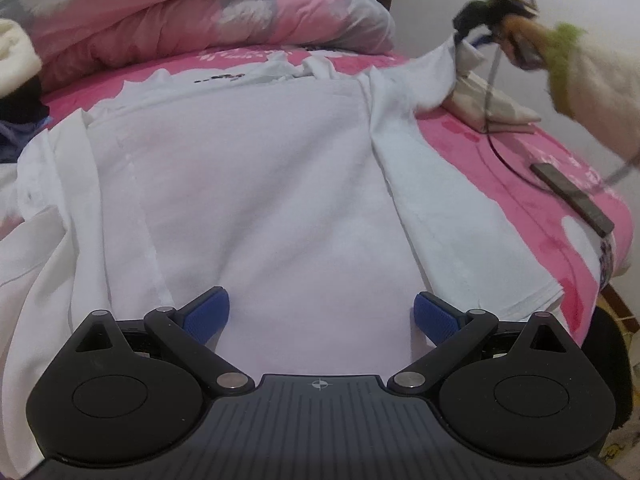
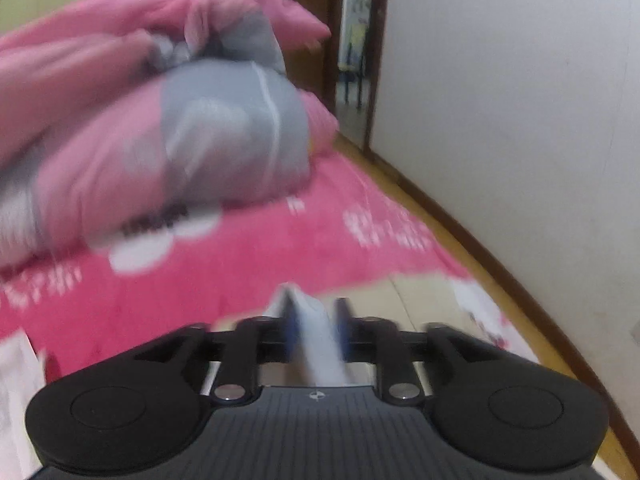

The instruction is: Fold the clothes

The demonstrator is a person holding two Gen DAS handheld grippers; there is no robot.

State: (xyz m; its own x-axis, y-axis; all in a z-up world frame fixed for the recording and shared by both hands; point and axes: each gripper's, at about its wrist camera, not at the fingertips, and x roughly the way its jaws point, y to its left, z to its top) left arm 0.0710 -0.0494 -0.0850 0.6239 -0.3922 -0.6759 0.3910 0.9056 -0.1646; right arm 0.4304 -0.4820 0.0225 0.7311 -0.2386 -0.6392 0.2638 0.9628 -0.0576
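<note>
One white garment (image 1: 248,184) spread on a pink bedspread (image 1: 520,168); two grippers.
Left gripper (image 1: 322,316): jaws apart, empty, at 6 o'clock. Right gripper (image 2: 316,328): white cloth between the pads, grip unclear through blur. One pink-grey quilt (image 2: 160,120) at 10 o'clock; white wall (image 2: 500,100) at 2 o'clock.

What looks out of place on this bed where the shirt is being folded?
A dark phone and a cable lie on the pink bedspread right beside the white shirt, near the sleeve that the right gripper has lifted. They could snag.
</note>
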